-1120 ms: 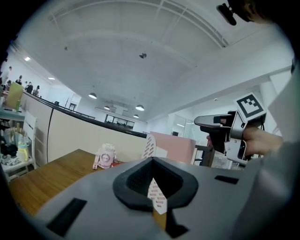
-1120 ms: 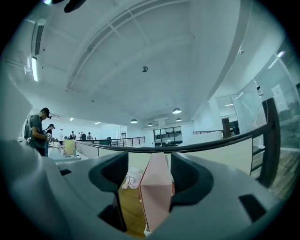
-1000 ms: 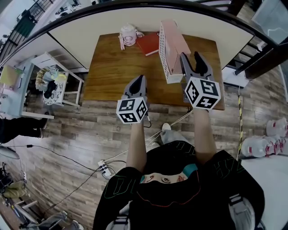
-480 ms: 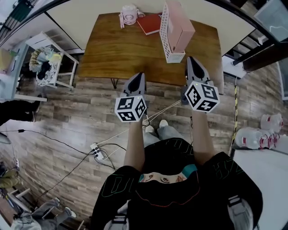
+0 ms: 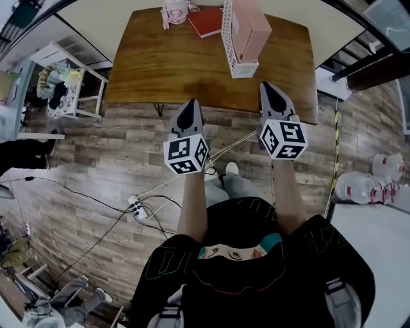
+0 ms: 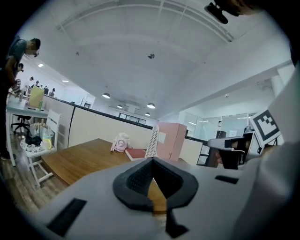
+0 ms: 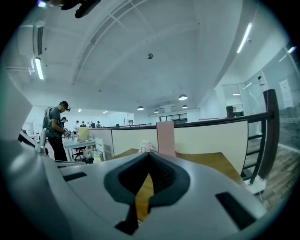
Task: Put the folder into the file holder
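Both hand-held grippers hover just off the near edge of the wooden table (image 5: pixel 166 64), at mid-frame in the head view: the left gripper (image 5: pixel 190 106) and the right gripper (image 5: pixel 267 90) are each clenched tip to tip with nothing between the jaws. The pink folder (image 5: pixel 251 25) stands upright inside the white file holder (image 5: pixel 229 40) at the top centre-right of the frame. A red notebook (image 5: pixel 205 20) lies just left of the holder, with a pink cup-like item (image 5: pixel 174 9) beyond it.
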A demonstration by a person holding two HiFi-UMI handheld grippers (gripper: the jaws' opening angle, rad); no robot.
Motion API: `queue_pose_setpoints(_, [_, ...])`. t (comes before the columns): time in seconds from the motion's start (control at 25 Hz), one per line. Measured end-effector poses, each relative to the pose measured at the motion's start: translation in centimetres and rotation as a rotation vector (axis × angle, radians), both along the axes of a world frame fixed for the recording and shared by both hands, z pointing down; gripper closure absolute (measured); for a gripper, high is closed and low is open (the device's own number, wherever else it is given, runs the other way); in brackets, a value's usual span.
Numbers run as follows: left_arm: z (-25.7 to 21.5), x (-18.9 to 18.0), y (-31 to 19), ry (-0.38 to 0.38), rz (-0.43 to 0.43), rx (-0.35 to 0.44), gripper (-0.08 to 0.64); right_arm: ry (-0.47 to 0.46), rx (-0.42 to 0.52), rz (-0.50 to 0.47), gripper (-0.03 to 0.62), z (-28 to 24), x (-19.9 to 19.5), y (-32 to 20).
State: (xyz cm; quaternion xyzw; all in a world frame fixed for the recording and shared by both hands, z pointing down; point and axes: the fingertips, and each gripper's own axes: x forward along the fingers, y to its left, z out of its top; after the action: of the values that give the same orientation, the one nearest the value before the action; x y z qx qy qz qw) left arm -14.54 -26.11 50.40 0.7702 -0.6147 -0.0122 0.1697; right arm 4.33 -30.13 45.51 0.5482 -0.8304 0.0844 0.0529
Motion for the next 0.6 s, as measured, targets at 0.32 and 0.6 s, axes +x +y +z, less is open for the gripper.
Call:
queue_pose_setpoints(0.32, [-0.1,1.9,-0.1,-0.023,0.006,0.0,0.563,-0.009,0.001,-0.013,0.591,0.1,1.6,-0.2])
queue_pose_setpoints(0.6, [-0.9,2.8,-0.5,-0.046,-0.005,0.011,0.563,-0.022,0.018,-0.047,0.591,-0.6,2.2,-0.8])
